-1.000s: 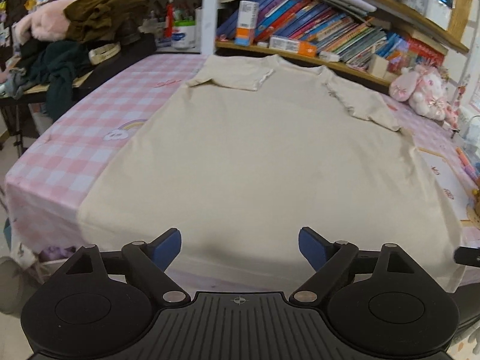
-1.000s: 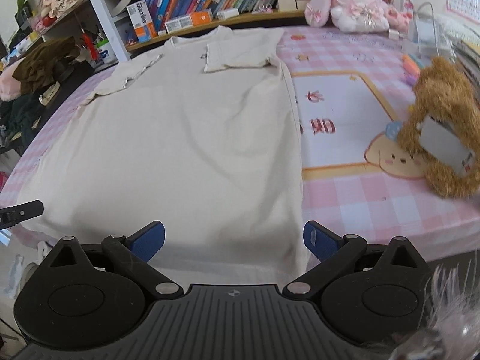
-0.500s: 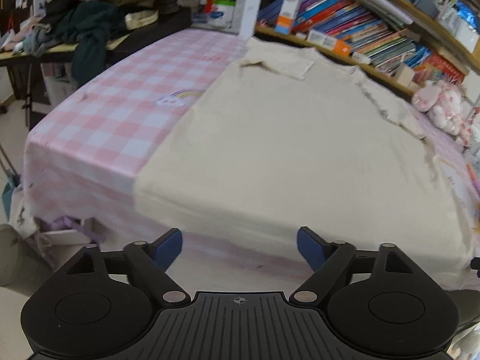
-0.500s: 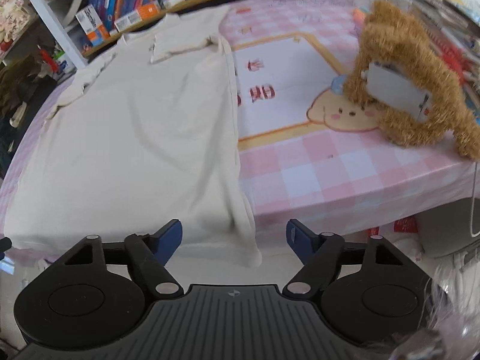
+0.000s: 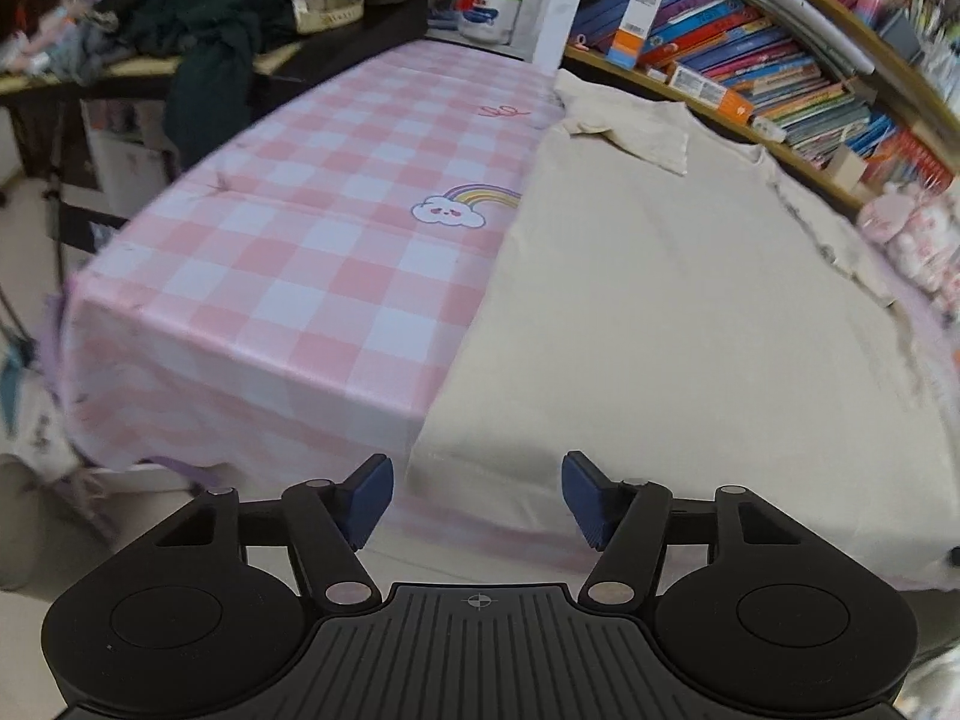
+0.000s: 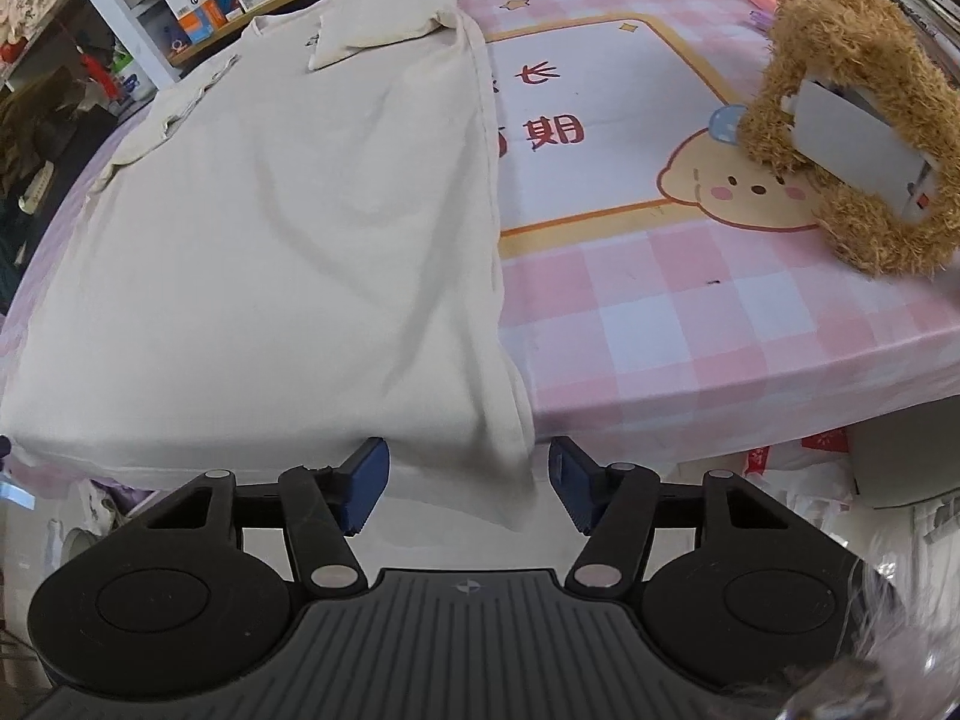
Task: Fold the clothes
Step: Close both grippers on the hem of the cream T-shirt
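cream shirt point(image 5: 690, 312) spread flat on the desk point(image 5: 288, 252), sleeves tucked in, hem draped over the near edge. left gripper point(image 5: 477, 495) at the hem's left corner, right gripper point(image 6: 468, 483) at the right corner; fingers point(image 6: 363, 474) on both apart and closing, corner cloth between each pair, not pinched yet. risks: closing short grabs only the top layer, or only air at the overhang; uneven lift skews the fold. plush toy point(image 6: 852, 114) near the right side, could snag.
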`<state>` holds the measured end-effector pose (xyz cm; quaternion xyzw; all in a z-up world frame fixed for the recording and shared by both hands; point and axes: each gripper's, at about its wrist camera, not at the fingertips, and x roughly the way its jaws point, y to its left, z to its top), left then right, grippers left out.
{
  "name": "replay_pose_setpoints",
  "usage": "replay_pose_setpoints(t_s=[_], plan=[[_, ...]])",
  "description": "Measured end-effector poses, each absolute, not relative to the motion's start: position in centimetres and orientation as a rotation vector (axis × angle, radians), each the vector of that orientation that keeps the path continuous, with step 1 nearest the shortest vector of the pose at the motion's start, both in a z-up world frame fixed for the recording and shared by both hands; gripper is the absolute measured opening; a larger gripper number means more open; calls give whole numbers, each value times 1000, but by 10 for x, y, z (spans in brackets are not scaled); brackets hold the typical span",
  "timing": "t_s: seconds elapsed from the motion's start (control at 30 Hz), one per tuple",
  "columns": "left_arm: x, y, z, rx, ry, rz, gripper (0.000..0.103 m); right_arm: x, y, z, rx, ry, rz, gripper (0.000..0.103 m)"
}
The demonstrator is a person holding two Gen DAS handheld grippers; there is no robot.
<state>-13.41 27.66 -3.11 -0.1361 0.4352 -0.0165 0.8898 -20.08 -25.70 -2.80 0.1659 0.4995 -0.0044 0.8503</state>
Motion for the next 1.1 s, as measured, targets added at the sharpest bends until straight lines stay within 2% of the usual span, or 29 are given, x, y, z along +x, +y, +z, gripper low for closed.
replay_pose_setpoints(t_s=[0.37, 0.47, 0.53, 0.6, 0.67, 0.97, 1.1], plan=[[-108, 317, -56, -540, 964, -125, 65, -187, -262, -33, 380, 1107, 59, 58], [-110, 322, -64, -650, 960, -114, 63, -186, -265, -34, 398, 1113, 73, 53], [-114, 324, -68, -711, 950, -110, 50, -187, -267, -32, 421, 1110, 85, 41], [-120, 327, -67, -737, 932, -130, 35, -190, -270, -29, 440, 1101, 90, 18], [-126, 328, -64, -743, 919, -152, 13, -193, -274, -27, 445, 1093, 82, 8], [-123, 316, -60, -655, 959, -204, 12, -197, -293, -21, 494, 1083, 75, 7], [-120, 319, -63, -665, 981, -204, 13, -193, -296, -25, 533, 1086, 70, 13]])
